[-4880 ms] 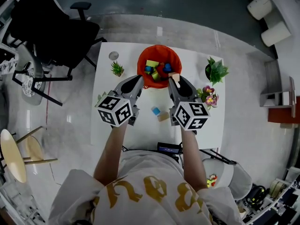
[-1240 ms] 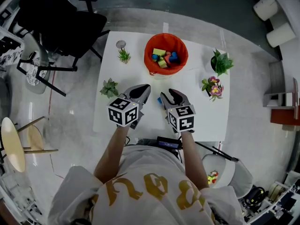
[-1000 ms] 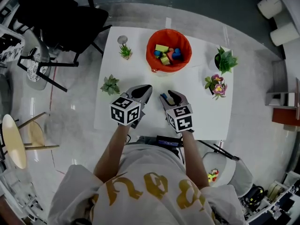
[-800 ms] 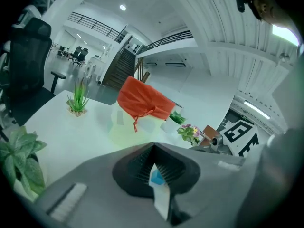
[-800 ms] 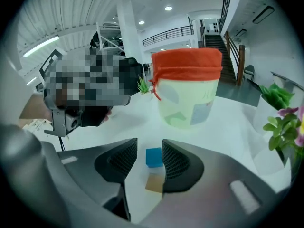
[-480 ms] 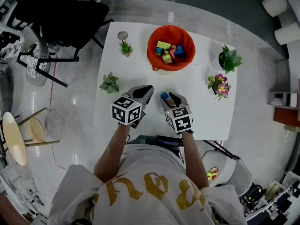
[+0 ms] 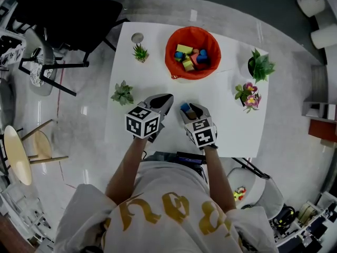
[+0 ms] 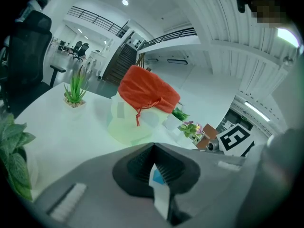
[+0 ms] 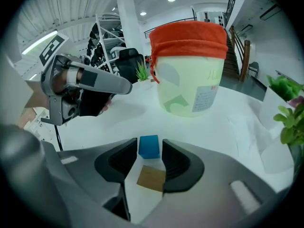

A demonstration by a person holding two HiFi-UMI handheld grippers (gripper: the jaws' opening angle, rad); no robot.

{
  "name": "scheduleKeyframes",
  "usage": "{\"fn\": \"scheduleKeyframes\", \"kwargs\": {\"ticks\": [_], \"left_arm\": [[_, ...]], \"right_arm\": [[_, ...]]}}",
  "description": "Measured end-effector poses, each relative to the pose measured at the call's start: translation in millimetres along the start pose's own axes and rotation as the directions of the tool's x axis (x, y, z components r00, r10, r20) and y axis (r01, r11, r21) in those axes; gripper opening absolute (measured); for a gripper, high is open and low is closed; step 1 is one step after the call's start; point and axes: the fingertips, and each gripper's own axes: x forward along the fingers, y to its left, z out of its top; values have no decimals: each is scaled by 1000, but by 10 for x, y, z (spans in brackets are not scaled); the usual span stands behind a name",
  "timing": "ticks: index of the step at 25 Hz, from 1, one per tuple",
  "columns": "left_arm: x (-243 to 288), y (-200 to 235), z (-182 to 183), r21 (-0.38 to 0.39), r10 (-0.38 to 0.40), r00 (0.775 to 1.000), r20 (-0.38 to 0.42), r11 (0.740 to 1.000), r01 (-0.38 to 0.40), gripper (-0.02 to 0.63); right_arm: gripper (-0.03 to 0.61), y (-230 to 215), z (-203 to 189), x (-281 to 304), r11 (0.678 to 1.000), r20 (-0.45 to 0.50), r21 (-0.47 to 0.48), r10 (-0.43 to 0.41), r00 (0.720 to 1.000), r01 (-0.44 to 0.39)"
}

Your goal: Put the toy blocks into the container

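Blue block [image 9: 149,147] between spread right gripper [image 9: 149,142], seemingly untouched; left gripper [image 8: 153,147] pressed together.

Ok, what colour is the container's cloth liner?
Orange-red liner, best in the right gripper view.

The head view looks steeply down from high over the table [image 7: 152,70], far off, with the container [image 7: 170,57] at 12 o'clock and the left gripper [image 7: 168,97] and right gripper [image 7: 192,110] near centre; the left gripper view sits low and close over the table, facing almost level, container at 12 o'clock, the right gripper's cube at 4 o'clock; the right gripper view tips down more steeply, close to the table, container at 1 o'clock, left gripper at 9 o'clock; all three share the container, the table and the spiky plant [image 7: 140,52].
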Motion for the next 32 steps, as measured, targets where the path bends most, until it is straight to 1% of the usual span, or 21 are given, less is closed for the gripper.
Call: {"fn": "scheduleKeyframes", "kwargs": {"ticks": [5,10,13,19,23,27,30,32], "left_arm": [[47,26,17,-33,-8,1000,10,999,8,2],[66,21,2,-32,-13,1000,3,999,13,2],[69,1,10,-32,-16,1000,3,999,16,2],[49,-14,77,-30,-18,1000,19,999,19,2],[21,-16,123,-28,-14,999,33,999,15,2],[-24,-19,170,-33,-8,999,51,999,10,2],[-48,-36,227,-28,-10,998,64,1000,12,2],[-61,-61,271,-19,-14,997,72,1000,15,2]], "right_arm": [[166,-22,-31,27,1000,1,-13,-13,1000,13],[166,-20,-33,35,1000,-1,-4,-7,1000,7],[164,-61,-21,4,999,13,8,-33,999,33],[163,-88,39,-88,998,69,46,-43,997,40],[164,-135,131,-171,996,127,65,-72,989,64],[163,-163,203,-275,993,163,99,-86,983,71],[163,-209,308,-373,987,208,140,-103,973,74],[163,-251,390,-457,983,247,159,-128,960,90]]}}
